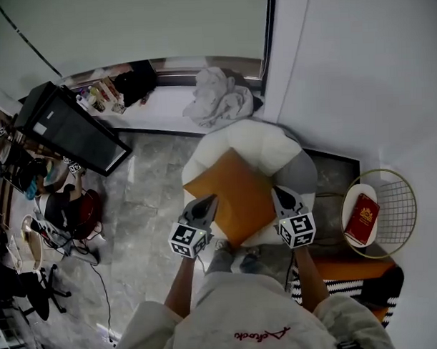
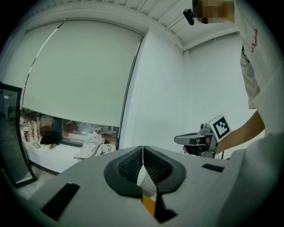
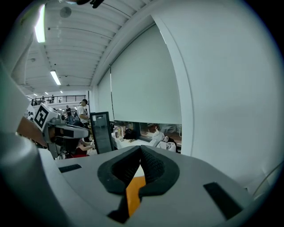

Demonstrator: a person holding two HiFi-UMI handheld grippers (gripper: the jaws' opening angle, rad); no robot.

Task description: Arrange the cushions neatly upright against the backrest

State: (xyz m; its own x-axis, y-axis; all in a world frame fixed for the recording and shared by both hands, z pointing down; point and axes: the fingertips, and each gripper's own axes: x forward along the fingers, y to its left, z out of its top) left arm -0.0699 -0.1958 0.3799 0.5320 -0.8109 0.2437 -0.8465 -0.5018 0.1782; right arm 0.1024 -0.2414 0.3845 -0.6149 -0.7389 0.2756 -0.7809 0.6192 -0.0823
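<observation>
An orange cushion [image 1: 237,191] hangs over the seat of a white round armchair [image 1: 264,143], seen in the head view. My left gripper [image 1: 205,204] is shut on the cushion's left corner, and my right gripper [image 1: 280,197] is shut on its right corner. In the left gripper view the left gripper [image 2: 143,155] has its jaws pressed together, with a sliver of the orange cushion [image 2: 148,202] below them. The right gripper [image 3: 140,156] shows the same, with the orange cushion [image 3: 133,193] pinched in it. A grey cushion [image 1: 304,171] lies at the armchair's right side.
A round wire side table [image 1: 402,199] with a red book [image 1: 363,217] stands right of the chair. A white wall runs close behind it. A heap of white cloth [image 1: 216,99] lies on the window ledge. A black panel [image 1: 74,129] stands at the left on the marble floor.
</observation>
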